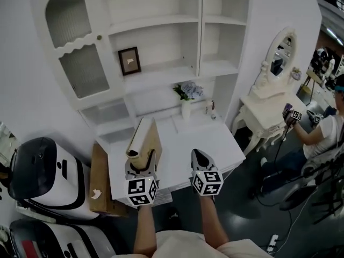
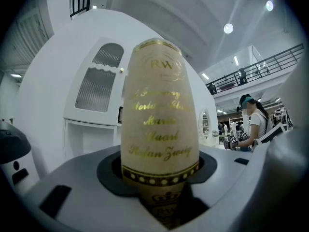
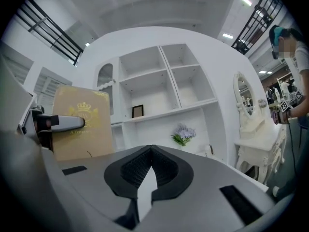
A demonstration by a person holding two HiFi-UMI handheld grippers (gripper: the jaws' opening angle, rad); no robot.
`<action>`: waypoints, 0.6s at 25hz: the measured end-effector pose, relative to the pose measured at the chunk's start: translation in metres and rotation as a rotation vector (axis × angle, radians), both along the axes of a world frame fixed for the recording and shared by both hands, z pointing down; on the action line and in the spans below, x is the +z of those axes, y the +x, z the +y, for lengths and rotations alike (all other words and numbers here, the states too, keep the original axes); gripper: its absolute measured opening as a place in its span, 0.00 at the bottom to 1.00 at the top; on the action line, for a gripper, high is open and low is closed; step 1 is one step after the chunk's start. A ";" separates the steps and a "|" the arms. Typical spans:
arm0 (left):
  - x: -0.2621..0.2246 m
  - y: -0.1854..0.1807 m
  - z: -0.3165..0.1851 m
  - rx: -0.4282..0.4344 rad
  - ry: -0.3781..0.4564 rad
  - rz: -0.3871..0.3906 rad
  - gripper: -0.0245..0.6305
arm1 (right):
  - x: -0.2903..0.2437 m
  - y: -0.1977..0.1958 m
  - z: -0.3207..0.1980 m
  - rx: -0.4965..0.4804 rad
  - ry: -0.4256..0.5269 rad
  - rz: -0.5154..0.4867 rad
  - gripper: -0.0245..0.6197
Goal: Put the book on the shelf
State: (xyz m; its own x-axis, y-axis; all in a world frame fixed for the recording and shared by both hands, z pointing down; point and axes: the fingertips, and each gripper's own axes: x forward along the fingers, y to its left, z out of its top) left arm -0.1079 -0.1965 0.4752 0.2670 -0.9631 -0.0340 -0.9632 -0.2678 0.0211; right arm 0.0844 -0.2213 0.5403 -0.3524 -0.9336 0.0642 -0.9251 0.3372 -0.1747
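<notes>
A tan hardback book (image 1: pixel 144 137) with gold lettering stands upright over the front left of the white desk (image 1: pixel 217 144), and my left gripper (image 1: pixel 141 158) is shut on its lower end. In the left gripper view the book's spine (image 2: pixel 159 115) fills the space between the jaws of the left gripper (image 2: pixel 161 178). My right gripper (image 1: pixel 199 157) hovers beside it to the right, shut and empty. In the right gripper view, the right gripper (image 3: pixel 151 151) has its pads meeting and the book (image 3: pixel 79 124) shows at the left. The white shelf unit (image 1: pixel 156 23) rises behind the desk.
A framed picture (image 1: pixel 129 61) sits on a shelf, and a vase of flowers (image 1: pixel 186 100) stands at the desk's back. To the right are a white dressing table with mirror (image 1: pixel 271 98) and a seated person (image 1: pixel 322 130). A cardboard box (image 1: pixel 99 179) and white machines (image 1: pixel 43 176) are at the left.
</notes>
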 end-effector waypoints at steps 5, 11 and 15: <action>-0.013 0.001 -0.055 -0.022 -0.003 0.005 0.40 | -0.015 0.001 -0.053 0.004 0.013 0.013 0.08; -0.020 -0.003 -0.108 -0.051 -0.033 -0.007 0.40 | -0.020 -0.006 -0.106 0.003 0.016 0.011 0.08; -0.026 -0.002 -0.132 -0.039 -0.024 -0.022 0.40 | -0.020 -0.019 -0.135 -0.007 0.016 0.001 0.08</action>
State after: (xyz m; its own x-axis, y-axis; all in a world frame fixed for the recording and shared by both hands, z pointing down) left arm -0.1103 -0.3286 0.4488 0.2299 -0.9732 -0.0052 -0.9732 -0.2299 0.0053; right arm 0.0654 -0.3566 0.5200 -0.3585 -0.9322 0.0497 -0.9230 0.3460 -0.1684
